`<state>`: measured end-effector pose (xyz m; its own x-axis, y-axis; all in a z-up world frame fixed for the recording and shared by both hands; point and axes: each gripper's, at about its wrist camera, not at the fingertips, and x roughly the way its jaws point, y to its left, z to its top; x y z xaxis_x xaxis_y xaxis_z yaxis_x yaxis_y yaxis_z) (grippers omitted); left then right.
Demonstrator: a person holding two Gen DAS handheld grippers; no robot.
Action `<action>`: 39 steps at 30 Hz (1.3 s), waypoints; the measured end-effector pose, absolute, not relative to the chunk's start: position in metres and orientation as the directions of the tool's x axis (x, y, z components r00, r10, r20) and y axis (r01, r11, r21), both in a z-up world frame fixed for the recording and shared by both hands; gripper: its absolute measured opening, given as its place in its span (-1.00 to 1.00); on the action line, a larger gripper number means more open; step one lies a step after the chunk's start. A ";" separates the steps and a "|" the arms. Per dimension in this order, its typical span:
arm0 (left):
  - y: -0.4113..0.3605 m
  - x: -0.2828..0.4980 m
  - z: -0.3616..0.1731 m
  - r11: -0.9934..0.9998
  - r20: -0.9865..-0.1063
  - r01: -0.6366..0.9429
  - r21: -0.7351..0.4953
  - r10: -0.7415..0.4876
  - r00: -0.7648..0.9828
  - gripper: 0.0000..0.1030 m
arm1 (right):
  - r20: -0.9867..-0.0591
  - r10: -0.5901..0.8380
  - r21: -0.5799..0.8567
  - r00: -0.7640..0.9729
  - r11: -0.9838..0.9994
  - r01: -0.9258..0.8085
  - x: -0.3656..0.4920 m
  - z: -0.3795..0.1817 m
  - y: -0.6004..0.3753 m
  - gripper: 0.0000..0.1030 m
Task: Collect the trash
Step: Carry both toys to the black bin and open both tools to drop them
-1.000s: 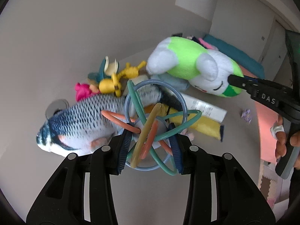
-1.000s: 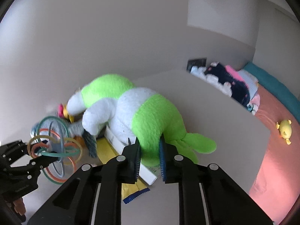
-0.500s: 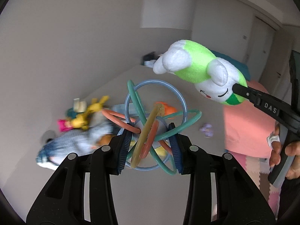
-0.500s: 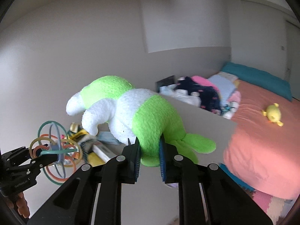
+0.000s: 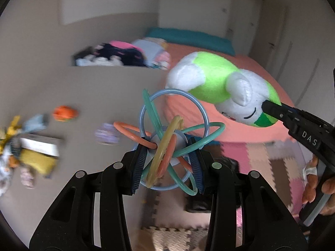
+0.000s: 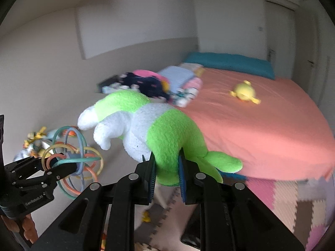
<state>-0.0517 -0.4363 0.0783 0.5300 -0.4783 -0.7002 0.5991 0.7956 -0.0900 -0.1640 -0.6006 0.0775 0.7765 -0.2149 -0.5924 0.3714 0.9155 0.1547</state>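
My left gripper (image 5: 167, 165) is shut on a ring ball toy (image 5: 167, 133) made of blue, teal, orange and yellow loops, held up in the air. The toy also shows at the left of the right wrist view (image 6: 73, 152). My right gripper (image 6: 166, 173) is shut on the rear of a green and white plush animal (image 6: 146, 125), also held in the air. The plush shows in the left wrist view (image 5: 226, 87) with the right gripper (image 5: 272, 108) pinching its end.
A low grey surface holds several toys (image 5: 31, 146) at the left and an orange toy (image 5: 65, 113). A bed with a coral sheet (image 6: 261, 125) carries a yellow plush (image 6: 244, 92) and folded clothes (image 6: 159, 83). Foam puzzle mats (image 5: 261, 156) cover the floor.
Both grippers have swung right with their toys, away from the toy pile toward the bed and floor mats. The plush has been lifted off the pile.
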 end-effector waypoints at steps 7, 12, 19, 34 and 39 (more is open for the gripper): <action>-0.533 -0.077 0.010 0.708 -0.781 0.694 -0.130 -0.504 0.368 -0.22 | -0.676 -0.292 0.184 0.677 0.822 0.538 -0.223 0.018 -0.667 -0.59; -0.589 -0.101 -0.024 0.648 -0.823 0.748 -0.144 -0.498 0.273 -0.19 | -0.724 -0.296 0.215 0.623 0.761 0.612 -0.241 -0.014 -0.707 -0.48; -0.631 -0.115 -0.036 0.644 -0.816 0.761 -0.077 -0.479 0.323 0.88 | -0.704 -0.384 0.224 0.598 0.679 0.699 -0.258 -0.018 -0.748 0.48; -0.617 -0.116 -0.012 0.653 -0.800 0.756 -0.032 -0.470 0.372 0.88 | -0.690 -0.359 0.246 0.628 0.700 0.671 -0.249 -0.003 -0.737 0.51; -0.586 -0.103 0.011 0.681 -0.782 0.732 -0.018 -0.466 0.415 0.88 | -0.671 -0.317 0.253 0.671 0.752 0.608 -0.231 0.017 -0.713 0.51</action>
<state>-0.1028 -0.5864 0.0109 0.4148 -0.4661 -0.7815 0.7316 0.6815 -0.0181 -0.2313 -0.7129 0.0169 0.6709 -0.3165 -0.6706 0.6082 0.7522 0.2535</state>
